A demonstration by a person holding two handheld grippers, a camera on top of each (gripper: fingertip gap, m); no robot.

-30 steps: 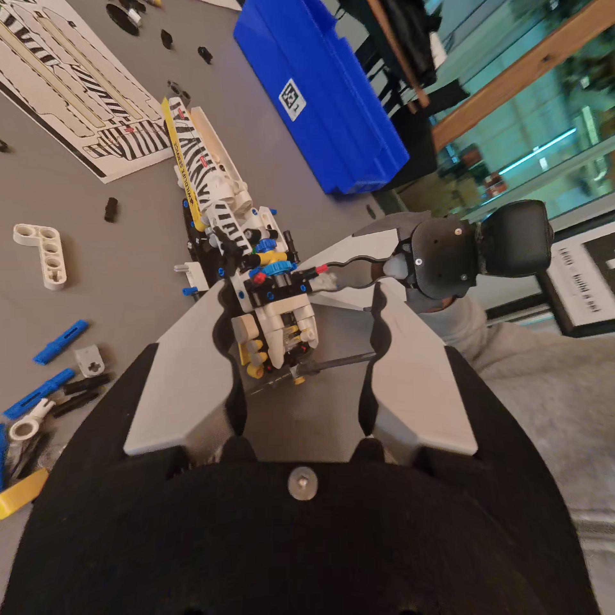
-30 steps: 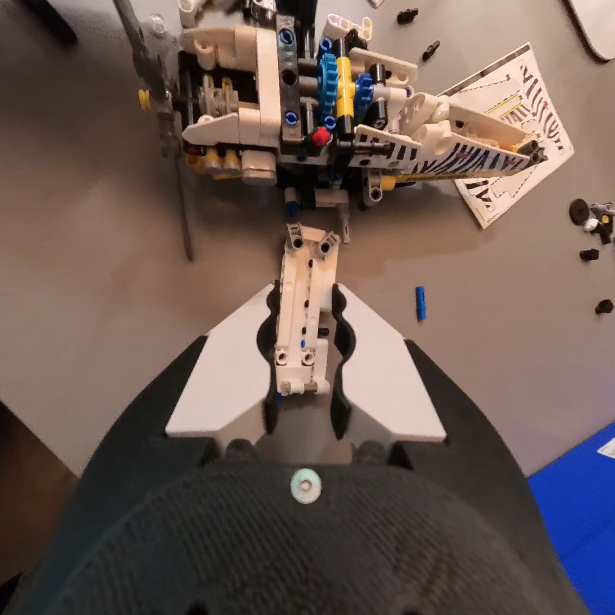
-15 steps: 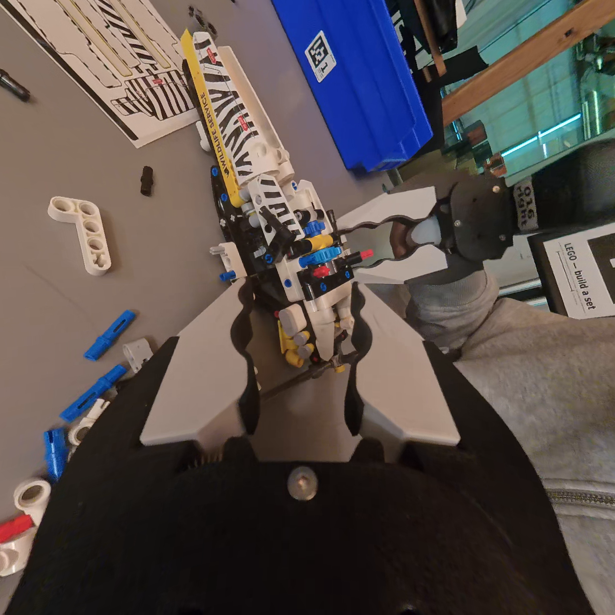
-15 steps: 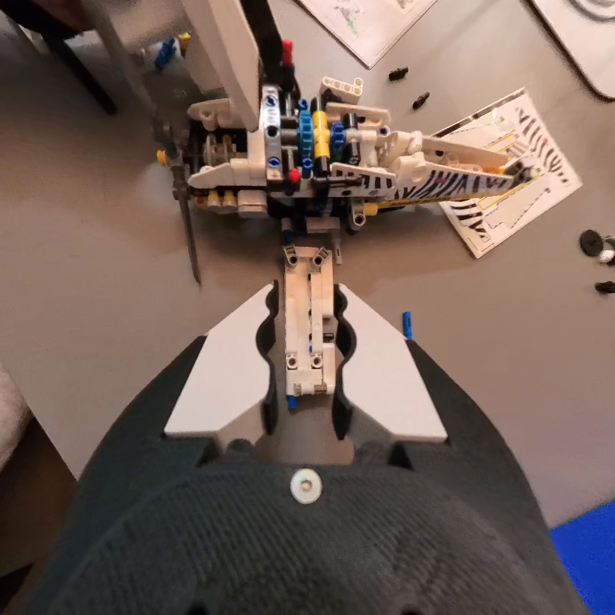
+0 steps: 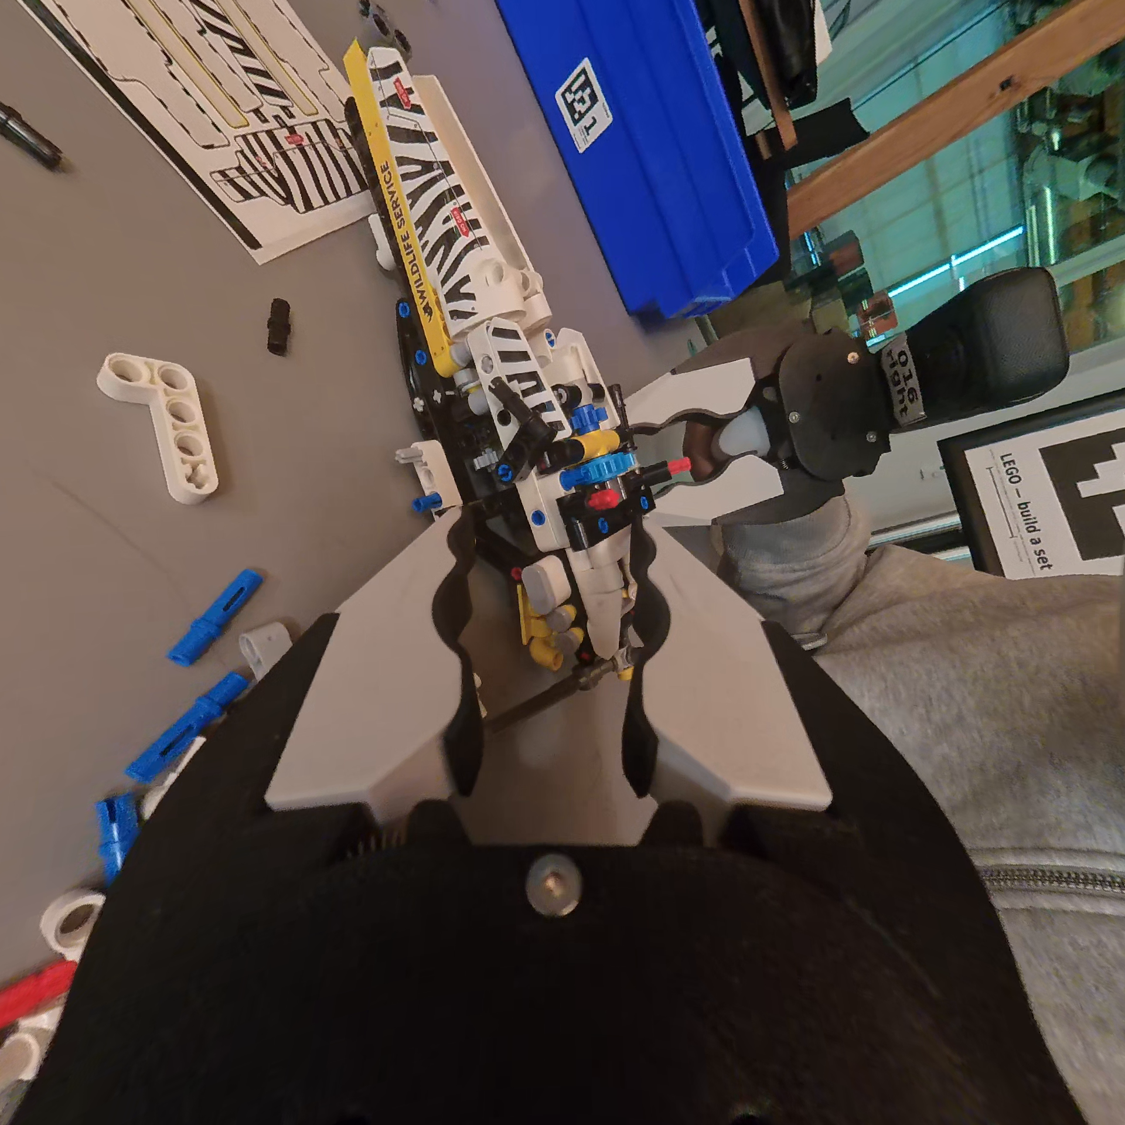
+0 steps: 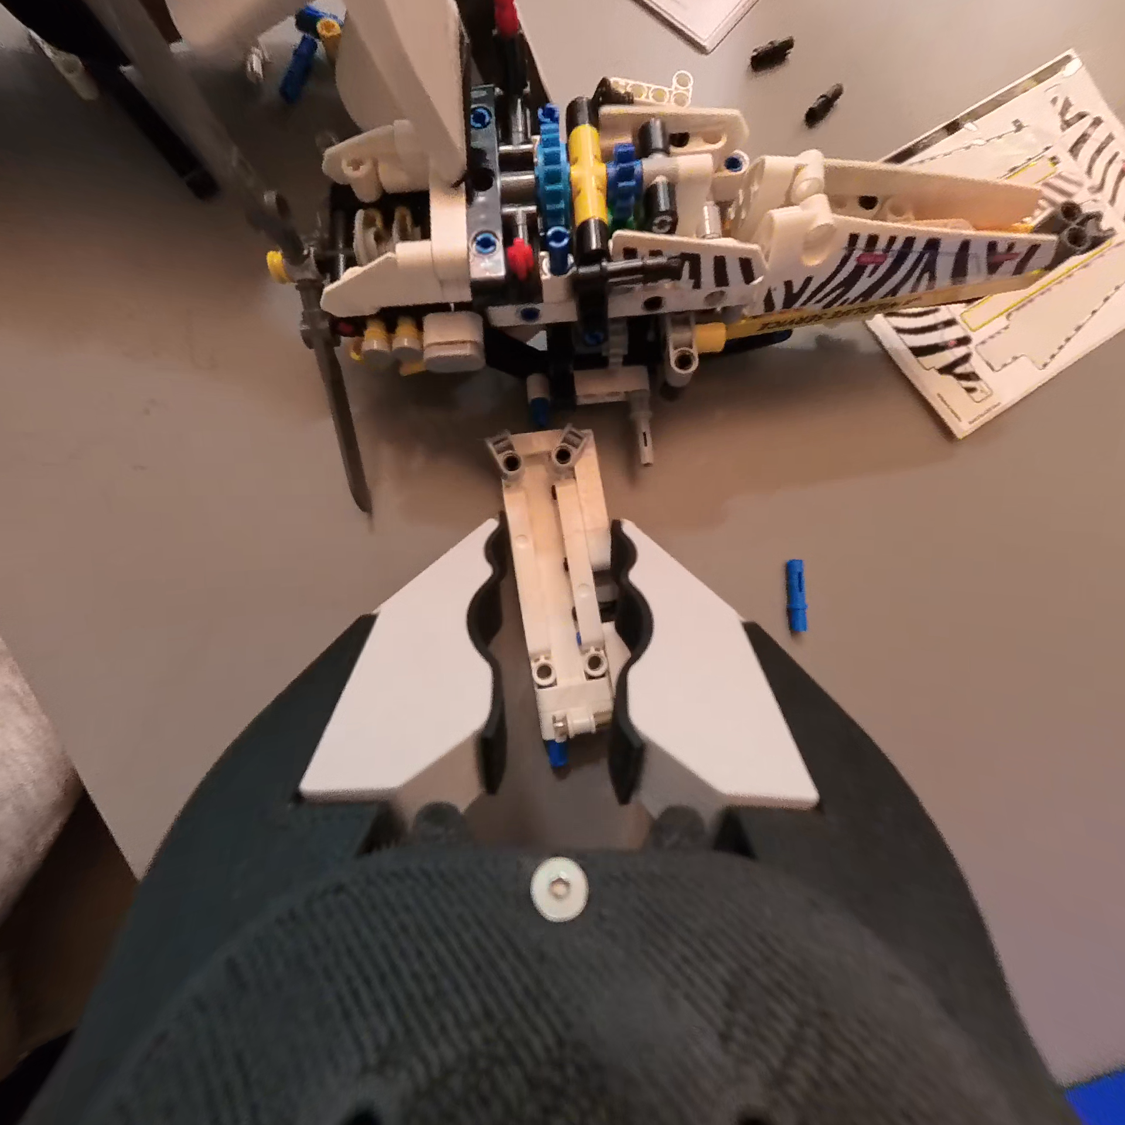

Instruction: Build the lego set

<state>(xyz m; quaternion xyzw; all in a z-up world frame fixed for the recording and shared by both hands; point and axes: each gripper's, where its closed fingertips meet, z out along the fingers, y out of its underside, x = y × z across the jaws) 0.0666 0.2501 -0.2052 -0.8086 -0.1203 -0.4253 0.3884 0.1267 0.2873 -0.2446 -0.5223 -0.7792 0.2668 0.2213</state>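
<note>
Since a second ago: left gripper (image 5: 551,621) has closed in around the nose of the half-built white plastic lego plane with zebra-striped tail panels (image 5: 487,389); it was open wide before. The right gripper (image 6: 557,627) has backed off a little but stays lined up on the plane's underside.

Left gripper: fingers now bracket the plane's nose, right pad against the white cone; I can't tell if the left pad touches. Looks clamped or nearly so.

Right gripper: clenched on a long white lego beam sub-assembly with grey connectors at its far end (image 6: 557,548). The connector end sits just short of the plane's belly, where a blue pin and a grey axle stick out.

To do this step well, my read: keep the left clamp firm so the plane can't slide, square the two grey holes to the stubs, push straight in, no twist.

Plane: lying on the grey table (image 5: 109,536), blue and yellow gears mid-body, dark thin propeller blade at the nose.

Beyond the plane: zebra sticker sheet (image 6: 998,292) under the tail tip, blue plastic bin (image 5: 639,152) off to its side. Loose blue pin (image 6: 794,593) near the right gripper.
</note>
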